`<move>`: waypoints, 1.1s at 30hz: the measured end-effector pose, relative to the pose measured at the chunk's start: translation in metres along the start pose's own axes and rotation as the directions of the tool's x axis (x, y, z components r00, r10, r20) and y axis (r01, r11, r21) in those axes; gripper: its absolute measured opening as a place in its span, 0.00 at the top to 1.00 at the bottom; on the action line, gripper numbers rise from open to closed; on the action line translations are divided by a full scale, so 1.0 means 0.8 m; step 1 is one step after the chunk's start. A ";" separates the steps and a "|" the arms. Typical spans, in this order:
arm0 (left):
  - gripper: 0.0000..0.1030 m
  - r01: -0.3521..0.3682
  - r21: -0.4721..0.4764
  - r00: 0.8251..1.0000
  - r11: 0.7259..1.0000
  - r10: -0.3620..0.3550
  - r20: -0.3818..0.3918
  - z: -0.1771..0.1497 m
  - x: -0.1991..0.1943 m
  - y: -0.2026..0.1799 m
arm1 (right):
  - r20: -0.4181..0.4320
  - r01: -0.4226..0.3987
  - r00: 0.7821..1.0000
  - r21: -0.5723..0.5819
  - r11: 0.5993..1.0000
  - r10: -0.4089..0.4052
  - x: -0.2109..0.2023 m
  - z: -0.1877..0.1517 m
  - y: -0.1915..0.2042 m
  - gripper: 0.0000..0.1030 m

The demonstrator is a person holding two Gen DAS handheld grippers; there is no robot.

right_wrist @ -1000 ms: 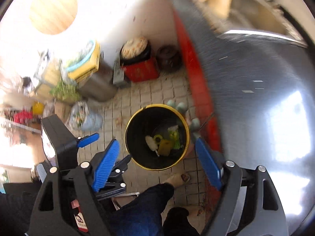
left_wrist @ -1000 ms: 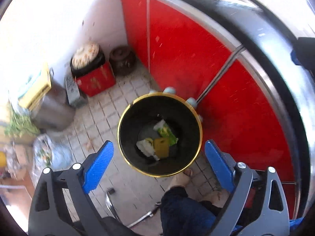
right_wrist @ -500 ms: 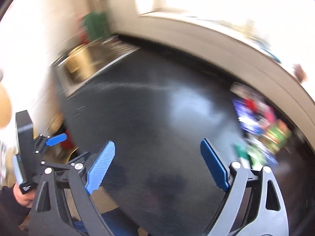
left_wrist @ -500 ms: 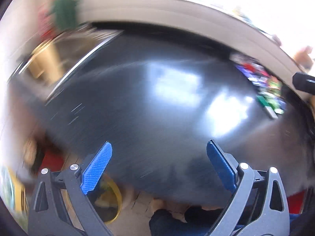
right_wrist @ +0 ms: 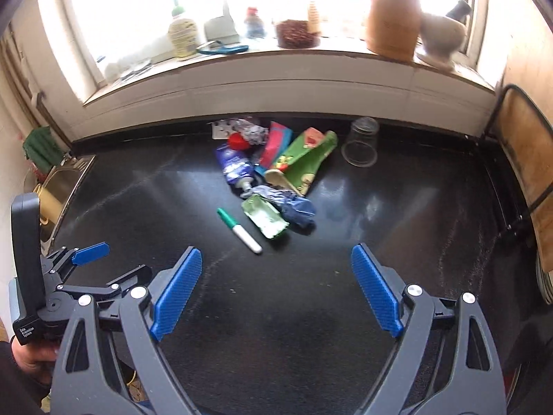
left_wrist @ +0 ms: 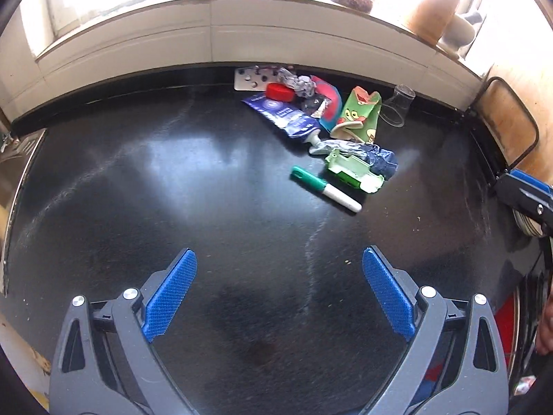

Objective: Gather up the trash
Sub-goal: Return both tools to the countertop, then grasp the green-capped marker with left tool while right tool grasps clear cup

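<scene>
A heap of trash lies at the back of a black counter (left_wrist: pixel 172 190). In it are a green-capped white marker (left_wrist: pixel 325 189) (right_wrist: pixel 239 230), a pale green plastic piece (left_wrist: pixel 352 169) (right_wrist: pixel 264 217), a blue squeeze tube (left_wrist: pixel 287 117) (right_wrist: pixel 235 167), a green printed carton (left_wrist: pixel 361 114) (right_wrist: pixel 304 162), a red cap (left_wrist: pixel 279 91) (right_wrist: pixel 237 141), crumpled blue wrap (right_wrist: pixel 297 207) and a clear cup (left_wrist: pixel 397 105) (right_wrist: pixel 360 141). My left gripper (left_wrist: pixel 279 294) stands open over bare counter, well short of the heap. My right gripper (right_wrist: pixel 276 287) is open too, nothing between its fingers.
A window sill (right_wrist: pixel 276 62) along the back holds a bottle, a bowl, a wooden vase (right_wrist: pixel 392 14) and a mortar. A metal sink (right_wrist: pixel 58 186) lies at the left. A wire-framed board (right_wrist: pixel 525 145) leans at the right end. The left gripper shows at the right view's lower left.
Both grippers swung up from over the black bin with the yellow rim on the floor to above the counter, and now face the trash heap. Both stayed open.
</scene>
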State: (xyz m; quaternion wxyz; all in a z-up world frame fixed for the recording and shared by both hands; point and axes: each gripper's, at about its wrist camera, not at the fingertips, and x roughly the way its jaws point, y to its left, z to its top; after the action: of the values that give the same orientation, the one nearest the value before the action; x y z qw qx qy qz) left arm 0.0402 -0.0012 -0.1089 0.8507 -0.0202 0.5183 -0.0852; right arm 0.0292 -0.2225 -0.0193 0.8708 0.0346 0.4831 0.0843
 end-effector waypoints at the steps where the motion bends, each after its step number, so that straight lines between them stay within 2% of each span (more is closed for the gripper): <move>1: 0.09 -0.003 -0.011 1.000 1.000 0.002 -0.014 0.003 0.007 -0.005 | -0.002 -0.001 1.000 0.007 1.000 0.001 0.003 0.001 -0.008 0.17; 3: 0.09 -0.007 -0.027 0.999 1.000 0.006 -0.037 0.012 0.023 -0.015 | -0.006 -0.003 1.000 0.014 1.000 0.003 0.010 0.003 -0.022 0.17; 10: 0.09 -0.104 -0.104 0.991 0.989 0.094 -0.092 0.040 0.097 -0.044 | -0.021 0.002 1.000 0.003 1.000 -0.002 0.037 0.025 -0.057 0.17; 13: 0.09 -0.130 -0.162 0.984 0.978 0.108 -0.139 0.047 0.130 -0.044 | -0.038 -0.002 0.999 0.005 1.000 0.002 0.056 0.034 -0.077 0.17; 18: 0.08 -0.176 -0.216 0.975 0.960 0.140 -0.171 0.057 0.167 -0.040 | -0.088 -0.012 0.996 -0.016 1.000 0.011 0.097 0.047 -0.100 0.17; 20: 0.08 -0.159 -0.248 0.979 0.955 0.122 -0.161 0.061 0.174 -0.036 | -0.103 -0.015 0.995 -0.023 1.000 0.013 0.113 0.051 -0.106 0.17; 27: 0.08 -0.250 -0.198 0.962 0.948 0.220 -0.160 0.074 0.192 -0.044 | -0.136 -0.006 0.991 -0.014 1.000 0.004 0.195 0.089 -0.137 0.17; 33: 0.08 -0.258 -0.188 0.963 0.948 0.237 -0.126 0.074 0.190 -0.042 | -0.145 0.015 0.989 -0.007 1.000 -0.016 0.266 0.129 -0.161 0.17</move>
State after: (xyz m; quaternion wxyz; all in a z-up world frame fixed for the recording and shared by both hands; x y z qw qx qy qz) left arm 0.1564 -0.0629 -0.2114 0.8205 -0.0373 0.5655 0.0746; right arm 0.2421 -0.3087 -0.1605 0.8341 0.0222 0.5451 0.0813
